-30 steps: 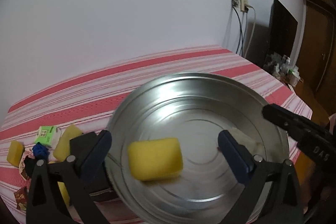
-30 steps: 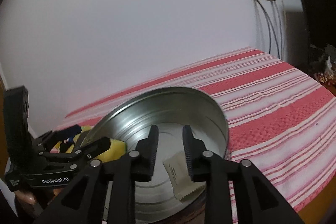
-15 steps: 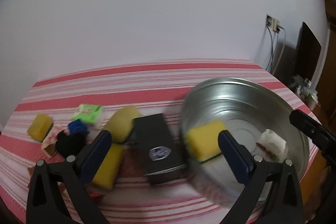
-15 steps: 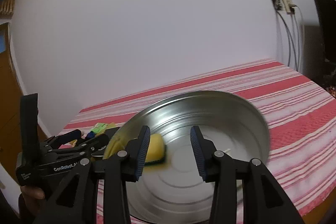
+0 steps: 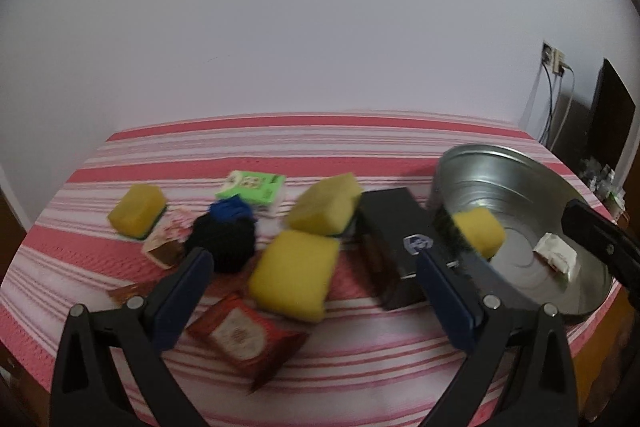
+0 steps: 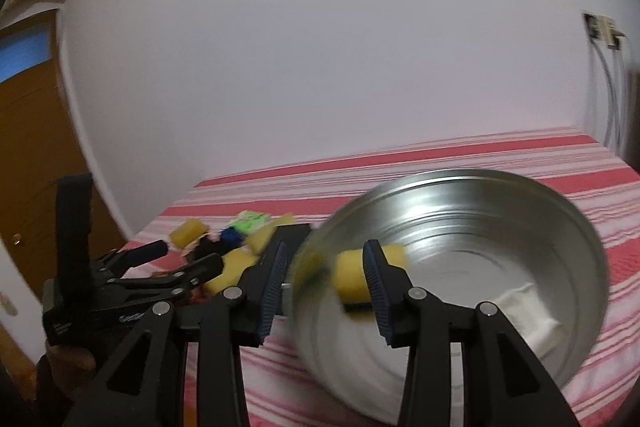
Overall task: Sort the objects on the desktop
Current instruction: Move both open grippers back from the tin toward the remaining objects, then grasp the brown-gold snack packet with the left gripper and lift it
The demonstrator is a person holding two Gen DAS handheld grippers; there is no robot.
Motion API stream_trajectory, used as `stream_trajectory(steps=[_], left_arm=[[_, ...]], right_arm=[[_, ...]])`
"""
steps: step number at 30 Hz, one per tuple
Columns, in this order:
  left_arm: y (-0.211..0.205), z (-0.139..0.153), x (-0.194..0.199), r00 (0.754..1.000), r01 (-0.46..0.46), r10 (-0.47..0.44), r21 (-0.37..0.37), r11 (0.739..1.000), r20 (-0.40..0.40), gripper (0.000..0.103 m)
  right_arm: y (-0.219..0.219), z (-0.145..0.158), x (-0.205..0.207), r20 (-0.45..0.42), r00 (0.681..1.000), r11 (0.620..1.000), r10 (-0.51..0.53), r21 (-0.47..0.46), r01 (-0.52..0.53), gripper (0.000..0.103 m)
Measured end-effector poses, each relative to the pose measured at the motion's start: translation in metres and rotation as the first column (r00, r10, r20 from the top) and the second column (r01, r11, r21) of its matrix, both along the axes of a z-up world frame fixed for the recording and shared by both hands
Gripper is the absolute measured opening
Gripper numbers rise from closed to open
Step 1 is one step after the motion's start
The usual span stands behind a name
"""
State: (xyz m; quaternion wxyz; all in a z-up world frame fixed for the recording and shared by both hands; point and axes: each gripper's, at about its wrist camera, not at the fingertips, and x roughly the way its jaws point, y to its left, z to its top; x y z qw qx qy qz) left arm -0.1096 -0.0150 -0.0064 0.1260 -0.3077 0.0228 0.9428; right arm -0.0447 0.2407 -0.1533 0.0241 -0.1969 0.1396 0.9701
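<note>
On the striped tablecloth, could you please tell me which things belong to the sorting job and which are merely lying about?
Belonging to the job:
- round metal basin, holding a yellow sponge and a white sachet
- three loose yellow sponges
- black rectangular box
- green-and-white packet
- red sachet
- black and blue yarn ball

Lying about:
- wall socket with cables
- dark monitor

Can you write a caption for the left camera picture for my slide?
Open left tongs above sponges and packets, beside a pan.
</note>
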Motion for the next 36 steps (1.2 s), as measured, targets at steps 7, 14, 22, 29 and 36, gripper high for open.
stream_trajectory(steps=[7,14,22,29,36], left_arm=[[-0.039,-0.004,-0.003,0.996,-0.082,0.081,0.021,0.996,0.024,0.102],[-0.077,-0.009,-0.003,0.986,-0.165,0.164,0.004,0.986,0.028,0.103],[-0.115,-0.016,-0.003,0.968,-0.250,0.249,0.009,0.968,0.043,0.103],[-0.142,-0.028,-0.012,0.945,-0.311,0.304,0.046,0.949,0.118,0.103],[-0.139,-0.040,-0.024,0.941,-0.303,0.295,0.028,0.952,0.166,0.102]], right_arm=[[-0.027,-0.002,-0.012,0.008,0.996,0.996,0.087,0.036,-0.087,0.043],[-0.057,-0.014,-0.025,0.042,0.984,0.984,0.173,0.028,-0.174,0.043],[-0.086,-0.029,-0.043,0.092,0.963,0.966,0.255,0.015,-0.258,0.043],[-0.106,-0.039,-0.049,0.123,0.944,0.951,0.305,0.013,-0.309,0.043],[-0.118,-0.044,-0.053,0.143,0.937,0.946,0.317,0.019,-0.323,0.043]])
